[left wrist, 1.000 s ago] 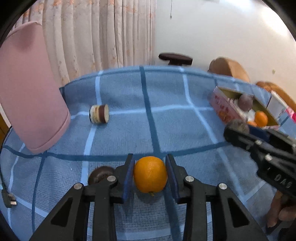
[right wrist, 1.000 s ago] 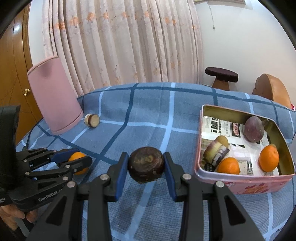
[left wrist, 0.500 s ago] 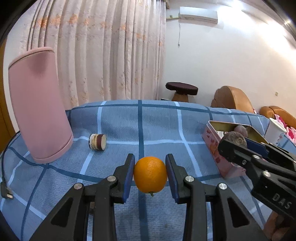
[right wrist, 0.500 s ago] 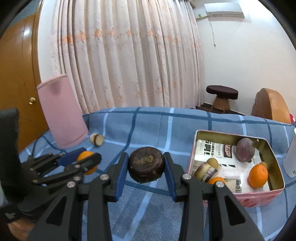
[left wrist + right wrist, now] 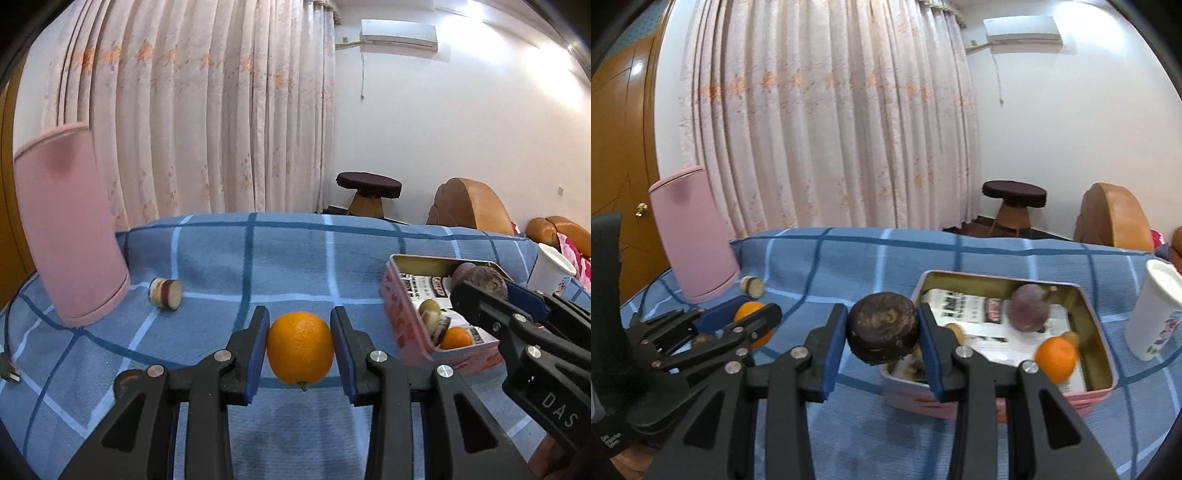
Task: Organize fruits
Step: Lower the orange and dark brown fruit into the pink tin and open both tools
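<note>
My left gripper (image 5: 300, 347) is shut on an orange (image 5: 300, 349) and holds it above the blue checked cloth. My right gripper (image 5: 882, 330) is shut on a dark brown-purple round fruit (image 5: 882, 326), raised at the near left corner of the pink tin (image 5: 1108, 354). The tin (image 5: 399, 306) holds a purple fruit (image 5: 1028, 306), an orange (image 5: 1055, 356) and other pieces, partly hidden. In the right wrist view the left gripper (image 5: 753, 321) is at lower left with its orange. In the left wrist view the right gripper (image 5: 484, 291) is at right, over the tin.
A small cut fruit piece (image 5: 165, 293) lies on the cloth beside a tall pink container (image 5: 70, 229). A white paper cup (image 5: 1156, 310) stands right of the tin. A plug and cable (image 5: 9, 369) lie at the cloth's left edge. A stool (image 5: 367, 192) and chairs stand behind.
Both grippers have risen with their fruits held. The right gripper has moved toward the tin; the tin now sits closer and partly behind its fingers.
</note>
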{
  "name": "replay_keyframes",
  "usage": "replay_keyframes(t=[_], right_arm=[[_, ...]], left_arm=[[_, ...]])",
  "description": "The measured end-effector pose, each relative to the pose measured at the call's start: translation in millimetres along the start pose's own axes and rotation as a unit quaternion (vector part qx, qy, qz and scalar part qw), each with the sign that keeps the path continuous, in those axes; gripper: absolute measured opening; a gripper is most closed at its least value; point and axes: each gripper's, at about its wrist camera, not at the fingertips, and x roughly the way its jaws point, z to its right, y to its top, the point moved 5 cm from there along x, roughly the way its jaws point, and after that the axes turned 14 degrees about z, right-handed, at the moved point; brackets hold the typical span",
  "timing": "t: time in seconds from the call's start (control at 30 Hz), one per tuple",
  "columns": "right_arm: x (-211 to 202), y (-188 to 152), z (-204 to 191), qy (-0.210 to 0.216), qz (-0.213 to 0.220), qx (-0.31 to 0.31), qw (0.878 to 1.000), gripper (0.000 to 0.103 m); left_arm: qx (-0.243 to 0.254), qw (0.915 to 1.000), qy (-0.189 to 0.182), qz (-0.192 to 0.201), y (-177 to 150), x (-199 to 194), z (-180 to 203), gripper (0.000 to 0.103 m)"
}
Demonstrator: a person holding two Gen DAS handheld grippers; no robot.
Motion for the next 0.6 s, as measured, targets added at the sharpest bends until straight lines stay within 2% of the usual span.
replay_keyframes(t=[0.27,0.6], right_arm=[[-3.2,4.0,39.9,-0.030,0.000,0.011,0.999,0.041],[-8.0,7.9,80.9,-0.066,0.004,0.008,0.998,0.041]], left_arm=[[0.005,0.9999,0.001,0.009,7.0,4.9,26.4,0.036],[0.022,0.9994,-0.017,0.019,18.6,15.1,64.7,0.036]])
